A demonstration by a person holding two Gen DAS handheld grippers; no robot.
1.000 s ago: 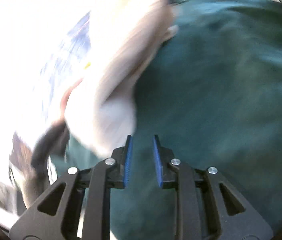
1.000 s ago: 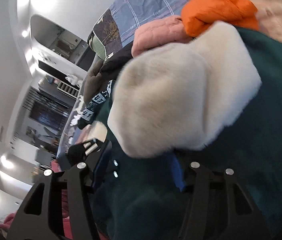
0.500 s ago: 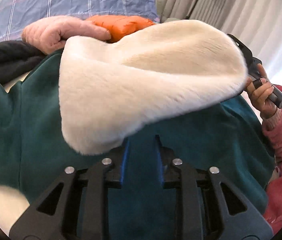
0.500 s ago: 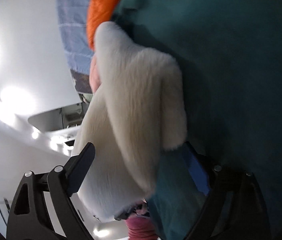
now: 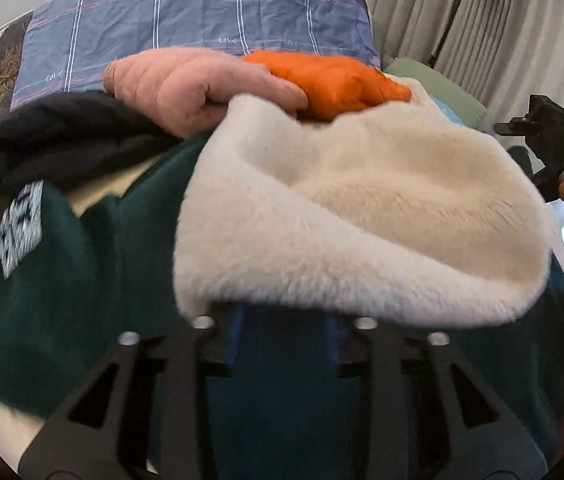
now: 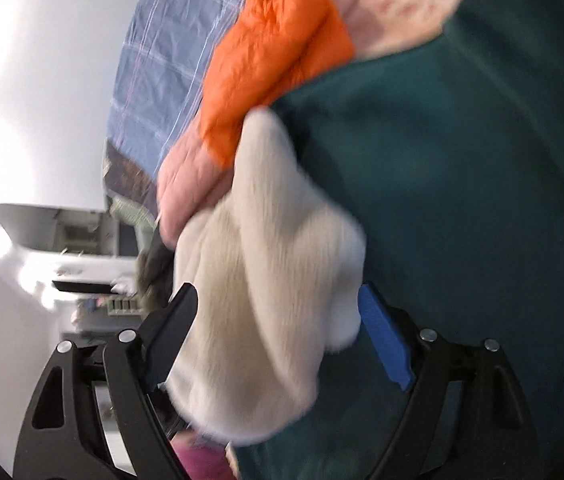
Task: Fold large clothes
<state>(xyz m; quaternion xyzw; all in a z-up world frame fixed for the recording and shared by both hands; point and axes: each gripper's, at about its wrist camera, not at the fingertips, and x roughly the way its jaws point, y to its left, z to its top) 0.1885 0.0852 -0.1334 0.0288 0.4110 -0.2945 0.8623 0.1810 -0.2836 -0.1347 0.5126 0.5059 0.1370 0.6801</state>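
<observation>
Under my fingers is a bed whose blue plaid cover (image 5: 186, 24) shows bare only at the far end, toward the wall. Clothes are heaped over the rest of it. A dark green garment (image 5: 82, 300) spreads widest, nearest me, its cream fleece lining (image 5: 361, 232) turned up on top. Behind it lie a black piece (image 5: 62, 140), a pink quilted one (image 5: 186, 84) and an orange puffy one (image 5: 337, 80), all touching.

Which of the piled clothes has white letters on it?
The dark green garment, at the left of the left wrist view, with blurred white print. The pink, orange and black ones look plain.
</observation>
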